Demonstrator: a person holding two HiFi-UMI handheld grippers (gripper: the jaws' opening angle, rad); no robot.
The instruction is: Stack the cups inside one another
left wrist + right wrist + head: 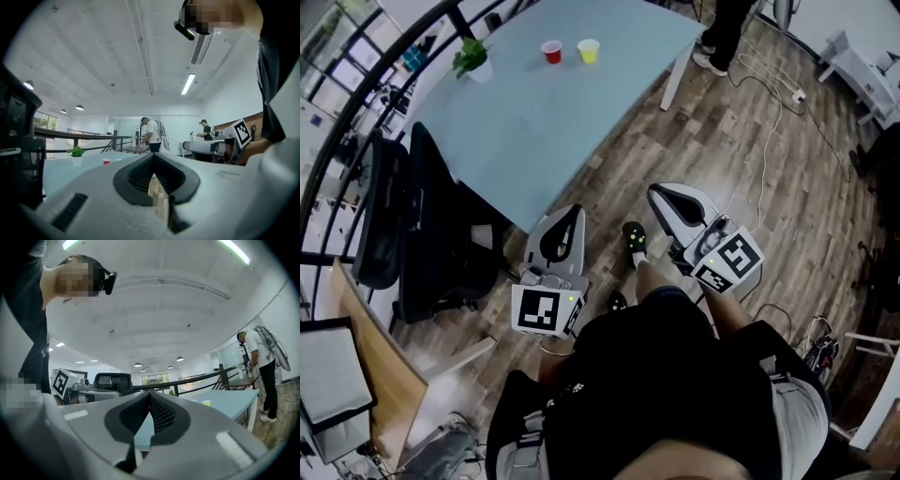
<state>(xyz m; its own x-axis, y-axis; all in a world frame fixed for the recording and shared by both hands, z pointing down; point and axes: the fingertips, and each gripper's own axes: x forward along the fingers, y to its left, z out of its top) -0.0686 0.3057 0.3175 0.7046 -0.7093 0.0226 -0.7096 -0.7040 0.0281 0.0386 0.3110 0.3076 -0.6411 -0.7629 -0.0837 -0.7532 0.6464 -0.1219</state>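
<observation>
Blue tabletop (562,122) far off, red cup (551,52) left of yellow cup (589,51), wood floor (741,159) near, my left tongs (575,210) and right tongs (656,192) clenched, empty.

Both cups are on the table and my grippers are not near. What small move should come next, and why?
Probably step toward the table, carrying both grippers closer. The red cup and yellow cup stand apart at its far side, while the left gripper and right gripper are shut, empty, over the floor.
</observation>
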